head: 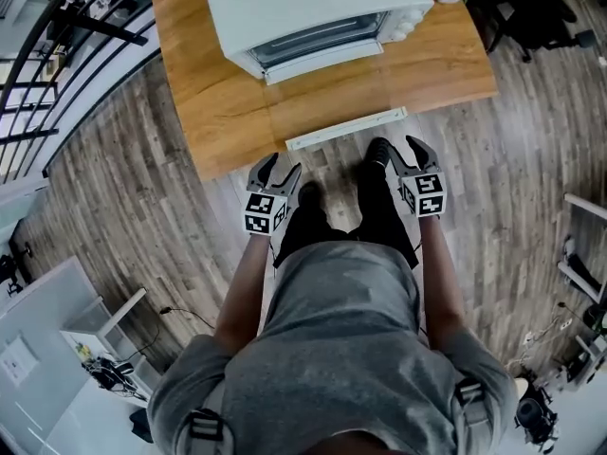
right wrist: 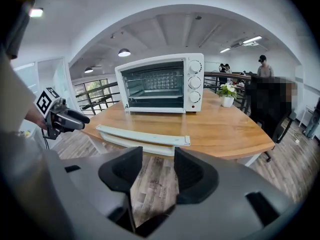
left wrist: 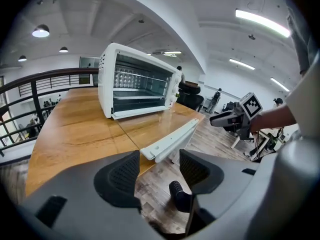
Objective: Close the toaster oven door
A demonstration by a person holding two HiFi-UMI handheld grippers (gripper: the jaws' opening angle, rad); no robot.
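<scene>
finding: the toaster oven [head: 313, 8] sits far back on the wooden worktop [head: 218, 83]. its door [head: 321, 47] appears folded down and open, with the rack visible inside; the task is not yet begun.

left claw [head: 280, 166]: jaws apart, nothing between them. right claw [head: 398, 145]: jaws apart, likewise empty. both hang low over the floor, short of the worktop's near edge and well apart from the door.

hazards, as judged:
- a long white bar [head: 346, 128] lies along the near edge, between claws and oven; a low reach could snag on it.
- a push on one corner of the door could slide or twist the oven on the smooth wood.
- a small potted plant [right wrist: 227, 98] stands near the oven's knob side; a wide right-hand sweep could tip it.
</scene>
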